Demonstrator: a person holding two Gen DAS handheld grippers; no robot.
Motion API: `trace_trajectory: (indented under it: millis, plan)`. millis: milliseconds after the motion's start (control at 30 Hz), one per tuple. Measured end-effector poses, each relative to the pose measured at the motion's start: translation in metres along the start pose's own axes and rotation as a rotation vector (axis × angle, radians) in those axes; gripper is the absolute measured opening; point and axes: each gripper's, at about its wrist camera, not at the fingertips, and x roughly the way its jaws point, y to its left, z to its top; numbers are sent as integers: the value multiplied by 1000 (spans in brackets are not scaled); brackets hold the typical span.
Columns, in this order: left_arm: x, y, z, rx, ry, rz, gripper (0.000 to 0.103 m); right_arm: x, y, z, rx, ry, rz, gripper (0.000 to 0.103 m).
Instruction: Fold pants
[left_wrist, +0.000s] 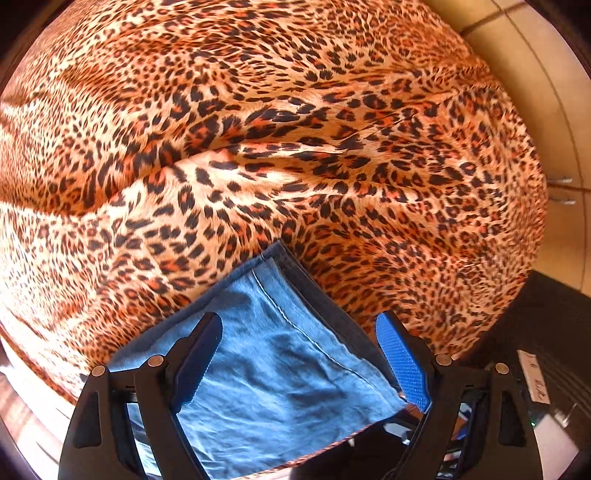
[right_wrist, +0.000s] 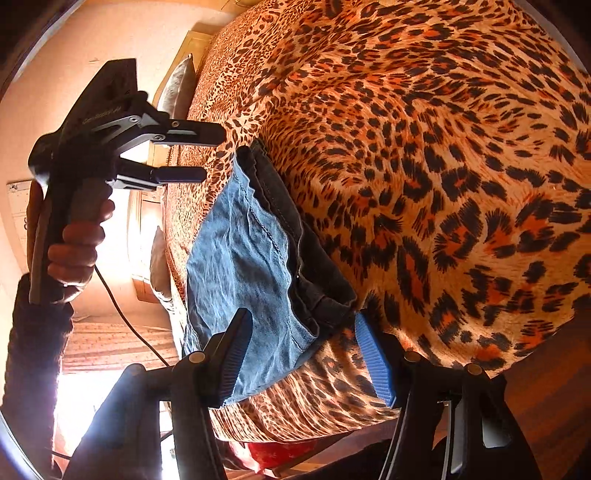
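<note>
Blue denim pants (left_wrist: 273, 373) lie folded at the near edge of a bed covered in leopard-print fabric (left_wrist: 295, 147). They also show in the right wrist view (right_wrist: 251, 266), with a dark inner layer along their right side. My left gripper (left_wrist: 299, 332) is open, its fingers straddling the pants from above. It shows in the right wrist view (right_wrist: 212, 155) held in a hand, open, just off the far end of the pants. My right gripper (right_wrist: 303, 328) is open around the near end of the pants, not closed on them.
The leopard-print bed (right_wrist: 443, 166) fills most of both views. Tiled floor (left_wrist: 535, 74) lies beyond the bed's far right. Pillows (right_wrist: 177, 92) lean at the bed's far side. A red object (right_wrist: 280, 454) sits under the bed edge.
</note>
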Motion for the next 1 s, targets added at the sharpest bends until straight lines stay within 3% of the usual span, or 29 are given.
trace_trajectory:
  millis: [133, 267, 467, 667, 867, 1000]
  plan:
    - [12, -10, 11, 45, 51, 47, 86, -4, -1, -3, -27, -2, -10, 60]
    - [12, -15, 13, 3, 46, 42, 86, -4, -2, -4, -51, 12, -15, 60]
    - [2, 3, -7, -148, -12, -84, 86, -6, -9, 12, -43, 38, 2, 60]
    - [1, 21, -5, -138, -6, -105, 86, 4, -2, 32, -115, 76, -2, 63]
    - [24, 0, 23, -40, 92, -5, 86, 9, 5, 28, -135, 75, -13, 63]
    - [39, -29, 34, 145, 141, 137, 86, 8, 3, 20, -110, 71, 4, 63]
